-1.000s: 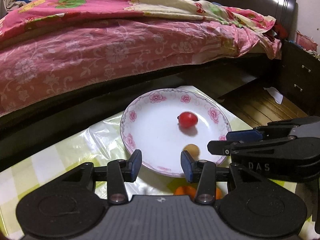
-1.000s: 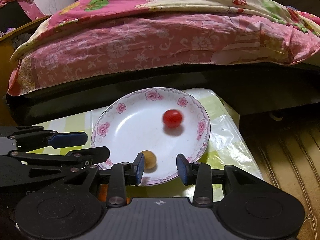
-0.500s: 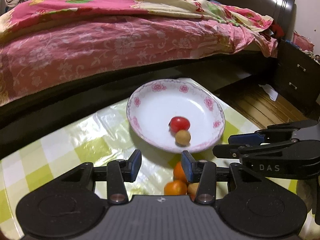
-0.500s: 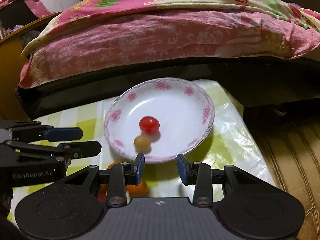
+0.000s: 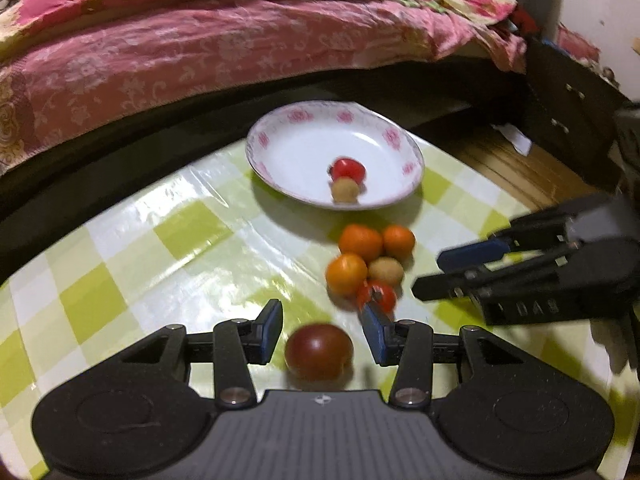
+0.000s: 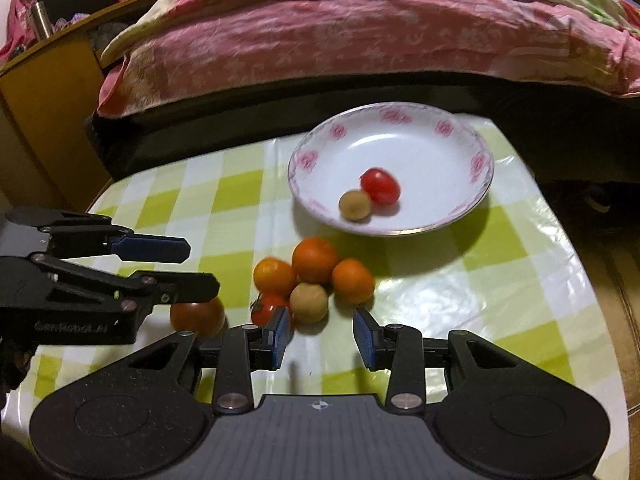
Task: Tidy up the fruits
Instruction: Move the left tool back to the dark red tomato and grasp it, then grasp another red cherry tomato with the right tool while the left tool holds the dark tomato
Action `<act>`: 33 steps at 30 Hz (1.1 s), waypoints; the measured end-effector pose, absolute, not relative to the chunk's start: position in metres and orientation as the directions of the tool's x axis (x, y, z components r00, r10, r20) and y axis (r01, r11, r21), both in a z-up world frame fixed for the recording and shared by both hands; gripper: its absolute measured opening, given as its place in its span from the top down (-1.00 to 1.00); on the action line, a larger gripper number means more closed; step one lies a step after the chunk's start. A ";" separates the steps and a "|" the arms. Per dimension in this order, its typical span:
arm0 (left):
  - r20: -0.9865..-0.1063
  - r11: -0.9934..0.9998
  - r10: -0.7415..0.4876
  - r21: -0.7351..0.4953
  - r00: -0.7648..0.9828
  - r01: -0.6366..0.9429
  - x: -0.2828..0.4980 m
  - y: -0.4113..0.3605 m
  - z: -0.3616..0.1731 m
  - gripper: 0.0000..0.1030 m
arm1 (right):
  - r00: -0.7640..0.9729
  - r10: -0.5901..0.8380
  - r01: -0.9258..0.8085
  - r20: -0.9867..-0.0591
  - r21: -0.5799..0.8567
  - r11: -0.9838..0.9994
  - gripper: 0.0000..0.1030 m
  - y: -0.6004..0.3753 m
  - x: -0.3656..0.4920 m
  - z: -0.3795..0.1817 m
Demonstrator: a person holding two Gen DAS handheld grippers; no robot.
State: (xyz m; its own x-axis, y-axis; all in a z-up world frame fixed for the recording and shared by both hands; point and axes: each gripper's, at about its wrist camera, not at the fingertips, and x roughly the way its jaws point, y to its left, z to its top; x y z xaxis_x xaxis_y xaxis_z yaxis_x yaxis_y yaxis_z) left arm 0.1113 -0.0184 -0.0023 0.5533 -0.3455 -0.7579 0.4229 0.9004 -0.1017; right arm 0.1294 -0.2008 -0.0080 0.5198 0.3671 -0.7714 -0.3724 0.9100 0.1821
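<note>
Left gripper (image 5: 322, 330) is spread wide with nothing in it, and the big tomato (image 5: 319, 351) sits right between its fingers, not touched as far as I can tell. Right gripper (image 6: 323, 330) is also released and empty, hanging just short of the fruit pile.

Using the plate (image 6: 472, 140) as the landmark: it already holds a small red tomato (image 6: 380, 186) and a brownish round fruit (image 6: 355, 205), touching each other. Just in front of the plate, on the checked cloth (image 6: 500, 276), there's a tight cluster: three oranges (image 6: 315, 260), another brown fruit (image 6: 308, 302) and a small tomato (image 6: 267, 309). The big tomato is further from the plate than the cluster, off to the left side of it.

Handling-wise, my guess: the big tomato is smooth, a bit slick and soft under the skin, so squeeze too hard and it bruises or splits. I'd take it across its widest part, fingers level, closing only until it stops slipping. It's round, so a lopsided pinch will probably squirt it out and roll it into the pile. Weight looks like nothing to worry about. The oranges should be tougher and grippier, but they're packed together, so picking from the outside of the cluster first seems safer.
</note>
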 end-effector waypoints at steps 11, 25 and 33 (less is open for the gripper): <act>-0.781 0.887 -0.272 0.022 0.561 0.461 0.107 -0.028 -0.026 -0.27 | 0.490 0.378 -0.375 -0.786 0.201 0.905 0.34 -0.194 0.124 -0.018; -0.778 0.918 -0.262 -0.018 0.571 0.396 0.114 -0.009 -0.033 0.07 | 0.453 0.401 -0.390 -0.796 0.227 0.892 0.34 -0.174 0.128 -0.028; -0.788 0.919 -0.244 -0.002 0.565 0.394 0.115 -0.011 -0.037 0.05 | 0.491 0.389 -0.394 -0.780 0.200 0.897 0.33 -0.162 0.132 -0.031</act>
State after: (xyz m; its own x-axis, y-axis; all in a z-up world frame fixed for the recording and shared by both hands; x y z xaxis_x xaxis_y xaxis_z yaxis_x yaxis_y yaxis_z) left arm 0.1147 -0.0109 -0.0370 0.5649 -0.2435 -0.7884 0.3936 0.9193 -0.0019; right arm 0.1317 -0.1621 -0.0313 0.4905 0.3893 -0.7796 -0.3939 0.8971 0.2001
